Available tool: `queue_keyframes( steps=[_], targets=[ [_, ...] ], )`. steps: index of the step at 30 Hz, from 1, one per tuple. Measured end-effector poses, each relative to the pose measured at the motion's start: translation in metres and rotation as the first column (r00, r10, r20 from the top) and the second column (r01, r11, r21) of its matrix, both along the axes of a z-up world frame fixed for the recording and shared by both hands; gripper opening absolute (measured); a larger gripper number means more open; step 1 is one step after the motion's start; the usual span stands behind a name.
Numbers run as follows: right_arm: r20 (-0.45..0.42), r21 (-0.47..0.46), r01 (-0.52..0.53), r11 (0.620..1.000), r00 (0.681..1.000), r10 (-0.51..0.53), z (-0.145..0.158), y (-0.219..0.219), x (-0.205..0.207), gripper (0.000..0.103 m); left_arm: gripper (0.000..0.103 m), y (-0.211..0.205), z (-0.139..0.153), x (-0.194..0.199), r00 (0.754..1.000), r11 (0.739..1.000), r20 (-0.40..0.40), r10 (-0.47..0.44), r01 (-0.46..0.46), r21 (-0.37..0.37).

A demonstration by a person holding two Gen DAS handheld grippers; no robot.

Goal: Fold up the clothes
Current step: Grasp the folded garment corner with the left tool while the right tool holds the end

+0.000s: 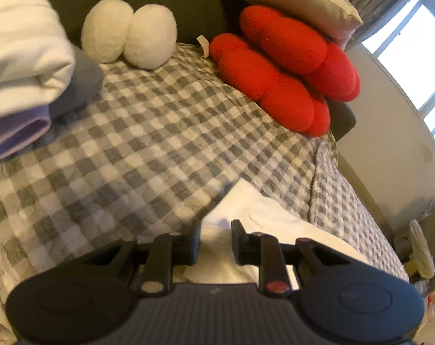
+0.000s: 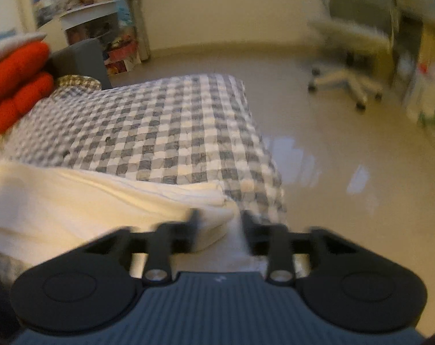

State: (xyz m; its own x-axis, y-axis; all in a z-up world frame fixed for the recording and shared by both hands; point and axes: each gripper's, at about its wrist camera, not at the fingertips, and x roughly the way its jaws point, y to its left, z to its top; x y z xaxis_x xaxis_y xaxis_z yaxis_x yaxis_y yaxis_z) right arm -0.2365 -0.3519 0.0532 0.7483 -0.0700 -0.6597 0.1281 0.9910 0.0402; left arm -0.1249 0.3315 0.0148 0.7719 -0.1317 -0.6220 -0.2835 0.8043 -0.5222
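A white garment (image 1: 263, 218) lies on the grey-and-white checked cover (image 1: 148, 143), at its near right part. My left gripper (image 1: 216, 237) sits low over it, and a bunched fold of the white cloth fills the narrow gap between its fingers. In the right wrist view the same white garment (image 2: 82, 198) spreads leftward as a folded layer, ending in a thick corner near the cover's edge. My right gripper (image 2: 220, 224) stands open at that corner, which sits loose just inside its left finger (image 2: 193, 221).
A stack of folded clothes (image 1: 25, 66), white over grey and purple, sits at the far left. Two white round cushions (image 1: 128, 36), a red cushion (image 1: 283, 66) and a beige pillow (image 1: 298, 3) line the back. Beyond the checked cover's edge (image 2: 257, 132) are bare floor and an office chair (image 2: 346, 57).
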Motion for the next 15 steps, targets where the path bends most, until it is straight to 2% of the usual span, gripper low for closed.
queue_keyframes(
  steps=[4,7,8,11,12,13,15],
  targets=[
    [0.029,-0.096,-0.126,0.987,0.991,0.129,-0.002,0.024,-0.006,0.050,0.023,-0.002,0.005,-0.005,1.000,1.000,0.020,-0.001,0.001,-0.003],
    [-0.012,-0.166,-0.213,0.963,0.977,0.215,-0.015,0.043,-0.001,0.050,0.023,-0.007,0.004,-0.003,1.000,1.000,0.020,-0.006,0.006,0.017],
    [-0.033,-0.174,-0.216,0.961,0.976,0.214,-0.021,0.047,0.003,0.048,0.023,-0.008,0.003,-0.002,1.000,1.000,0.016,-0.004,0.004,0.022],
    [-0.044,-0.154,-0.184,0.971,0.983,0.179,-0.034,0.045,0.014,0.030,0.023,-0.012,0.003,0.000,1.000,0.999,0.014,-0.004,0.003,0.042],
    [-0.037,-0.140,-0.174,0.975,0.985,0.170,-0.034,0.043,0.017,0.010,0.023,-0.012,0.004,0.000,1.000,0.999,0.014,-0.006,0.005,0.050],
    [-0.037,-0.138,-0.163,0.977,0.986,0.160,-0.033,0.041,0.019,0.001,0.022,-0.012,0.004,0.001,1.000,0.998,0.011,-0.007,0.006,0.056],
    [-0.031,-0.136,-0.159,0.978,0.987,0.157,-0.027,0.035,0.021,0.001,0.022,-0.011,0.007,0.001,1.000,0.998,0.011,-0.005,0.004,0.065]
  ],
)
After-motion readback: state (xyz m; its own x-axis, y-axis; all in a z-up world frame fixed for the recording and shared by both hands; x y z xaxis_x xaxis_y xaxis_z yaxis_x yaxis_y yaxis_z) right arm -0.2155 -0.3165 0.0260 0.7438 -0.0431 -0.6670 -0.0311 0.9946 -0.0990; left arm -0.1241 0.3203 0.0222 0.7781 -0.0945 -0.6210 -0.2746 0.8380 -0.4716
